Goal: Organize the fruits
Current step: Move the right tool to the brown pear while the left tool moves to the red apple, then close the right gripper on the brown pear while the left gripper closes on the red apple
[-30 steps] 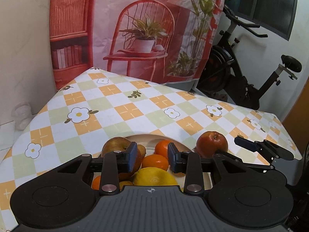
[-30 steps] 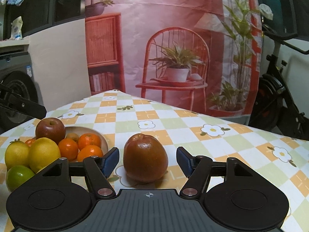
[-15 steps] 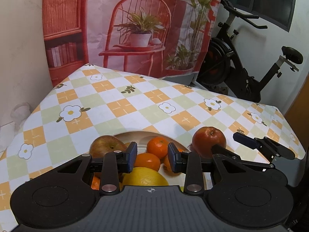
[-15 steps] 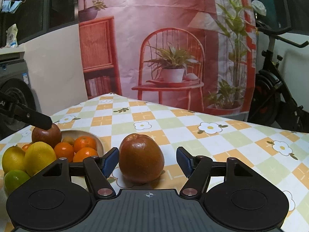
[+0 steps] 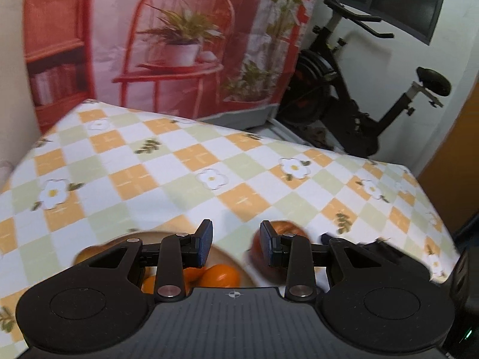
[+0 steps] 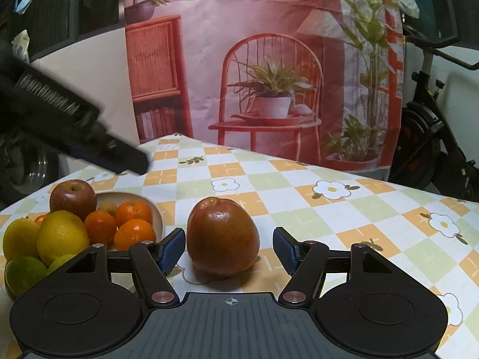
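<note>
Because the right gripper (image 6: 229,249) stands spread wide around the round reddish-brown apple (image 6: 223,236) without touching, an off-centre squeeze could roll it across the checked tablecloth (image 6: 299,200), while the left gripper (image 5: 236,243) hangs apart, holding nothing.

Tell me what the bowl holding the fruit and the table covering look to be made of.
The bowl: pale beige, smooth and matte, with a thick rounded rim; probably ceramic or light wood, the look leaves it open. The table covering: printed checks and flowers lying flat with a faint sheen, so likely wipeable vinyl or coated cloth rather than plain woven fabric.
</note>
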Demonstrator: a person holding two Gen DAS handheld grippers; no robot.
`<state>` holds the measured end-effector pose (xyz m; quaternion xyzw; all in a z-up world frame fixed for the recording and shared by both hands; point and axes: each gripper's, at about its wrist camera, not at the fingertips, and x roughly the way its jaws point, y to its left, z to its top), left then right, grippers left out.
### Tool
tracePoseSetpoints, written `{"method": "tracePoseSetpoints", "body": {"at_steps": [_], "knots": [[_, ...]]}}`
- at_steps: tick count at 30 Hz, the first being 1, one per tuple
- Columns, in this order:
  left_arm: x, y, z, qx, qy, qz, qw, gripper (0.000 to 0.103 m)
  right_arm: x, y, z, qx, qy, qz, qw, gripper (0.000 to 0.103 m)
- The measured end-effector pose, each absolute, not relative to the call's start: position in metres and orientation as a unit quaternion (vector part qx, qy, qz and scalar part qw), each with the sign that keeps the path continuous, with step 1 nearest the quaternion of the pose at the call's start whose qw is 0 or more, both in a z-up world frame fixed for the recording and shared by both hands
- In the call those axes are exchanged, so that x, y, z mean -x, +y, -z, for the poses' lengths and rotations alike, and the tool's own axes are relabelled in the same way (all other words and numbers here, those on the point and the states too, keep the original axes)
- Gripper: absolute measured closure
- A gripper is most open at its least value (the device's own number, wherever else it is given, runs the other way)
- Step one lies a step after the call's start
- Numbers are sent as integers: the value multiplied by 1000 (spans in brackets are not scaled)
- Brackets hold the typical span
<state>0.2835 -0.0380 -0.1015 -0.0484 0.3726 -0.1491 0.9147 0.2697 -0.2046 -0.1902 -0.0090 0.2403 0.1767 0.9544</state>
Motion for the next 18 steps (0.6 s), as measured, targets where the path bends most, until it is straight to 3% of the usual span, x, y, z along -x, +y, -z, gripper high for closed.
{"method": "tracePoseSetpoints", "body": {"at_steps": [18], "knots": [[-334,-61,136,118,437,218,865,68,-286,-206,197,-8,294,-195,936,45]]}}
